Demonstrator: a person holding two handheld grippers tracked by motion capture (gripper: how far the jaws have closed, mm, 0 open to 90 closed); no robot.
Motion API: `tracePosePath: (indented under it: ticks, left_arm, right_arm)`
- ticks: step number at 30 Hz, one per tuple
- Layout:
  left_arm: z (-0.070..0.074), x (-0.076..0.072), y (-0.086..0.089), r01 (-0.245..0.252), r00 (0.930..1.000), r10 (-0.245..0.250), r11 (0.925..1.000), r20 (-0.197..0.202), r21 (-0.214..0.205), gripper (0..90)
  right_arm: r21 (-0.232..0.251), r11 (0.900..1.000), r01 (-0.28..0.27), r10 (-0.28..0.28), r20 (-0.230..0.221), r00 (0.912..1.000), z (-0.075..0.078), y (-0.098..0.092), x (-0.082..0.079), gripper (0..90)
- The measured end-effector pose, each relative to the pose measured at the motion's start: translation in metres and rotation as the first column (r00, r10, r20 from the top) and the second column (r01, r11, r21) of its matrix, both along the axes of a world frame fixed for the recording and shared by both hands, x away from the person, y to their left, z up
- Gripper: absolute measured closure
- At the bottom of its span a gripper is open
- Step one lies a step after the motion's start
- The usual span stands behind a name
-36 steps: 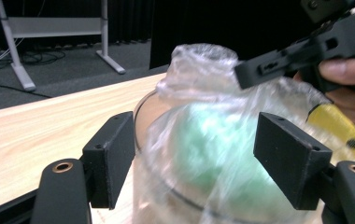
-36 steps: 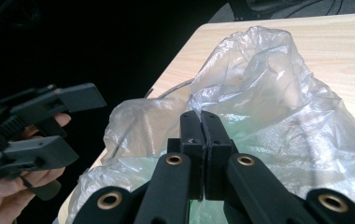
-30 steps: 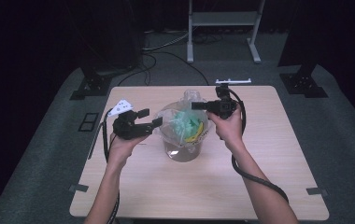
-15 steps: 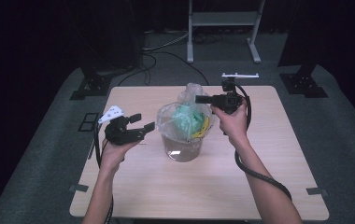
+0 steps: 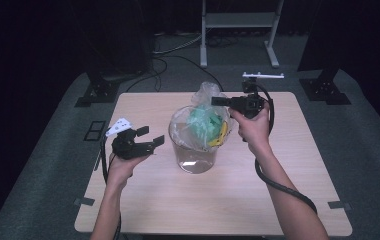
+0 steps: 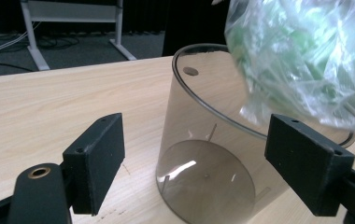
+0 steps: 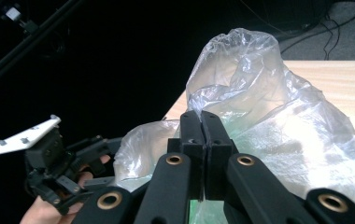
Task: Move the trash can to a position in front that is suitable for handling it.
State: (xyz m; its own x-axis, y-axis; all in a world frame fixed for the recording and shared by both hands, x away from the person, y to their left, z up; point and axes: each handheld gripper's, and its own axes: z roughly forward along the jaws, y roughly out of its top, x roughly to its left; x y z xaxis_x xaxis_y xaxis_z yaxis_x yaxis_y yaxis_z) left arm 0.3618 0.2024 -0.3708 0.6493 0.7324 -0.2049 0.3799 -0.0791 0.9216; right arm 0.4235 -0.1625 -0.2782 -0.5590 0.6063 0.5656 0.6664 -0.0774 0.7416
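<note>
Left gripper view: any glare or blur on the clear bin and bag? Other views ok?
Left gripper view: the clear bin shows a bright glint on its base; the plastic bag is soft and washed out up close. Right gripper view: bag sharp, dark background. High view: table evenly lit, surroundings nearly black.

You're working on a pale wood-grain table (image 5: pixel 288 165). Clear, faintly smoky container (image 6: pixel 203 158), no pattern. Clear plastic bag (image 7: pixel 269 116) is showing green and a bit of yellow contents. Both grippers, left gripper (image 5: pixel 148 139) and right gripper (image 5: pixel 218 101), are looking matte black, brass-coloured pivots; white plate on left one.
</note>
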Motion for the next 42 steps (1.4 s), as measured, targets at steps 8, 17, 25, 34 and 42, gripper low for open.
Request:
tracePosePath:
  ticks: [8, 17, 25, 34, 42]
  left_arm:
    - [-0.008, 0.0, 0.0, -0.008, 0.9999, 0.008, 1.0, -0.009, 0.006, 15.2]
    - [-0.009, -0.001, 0.003, -0.018, 0.9998, 0.019, 0.9998, -0.009, 0.01, 12.0]
    - [-0.015, -0.001, 0.006, -0.023, 0.9995, 0.024, 0.9997, -0.022, 0.011, 10.0]
    - [-0.017, 0.001, 0.006, -0.023, 0.9993, 0.023, 0.9997, -0.028, 0.011, 9.8]
    - [-0.018, 0.002, 0.004, -0.017, 0.9994, 0.018, 0.9997, -0.029, 0.017, 9.8]
  right_arm:
    - [0.019, 0.9998, -0.008, 0.008, 0.019, 0.9998, 0.015, -0.006, -0.007, 90.0]
    - [0.03, 0.9995, 0.006, -0.007, 0.04, 0.9992, 0.025, -0.014, -0.01, 90.0]
    - [0.059, 0.9982, 0.014, -0.018, 0.067, 0.9976, 0.037, -0.027, -0.016, 90.0]
    - [0.074, 0.9952, 0.064, -0.07, 0.084, 0.9941, 0.046, -0.058, -0.023, 90.0]
    - [0.068, 0.9925, 0.101, -0.106, 0.077, 0.9913, 0.044, -0.078, -0.026, 90.0]
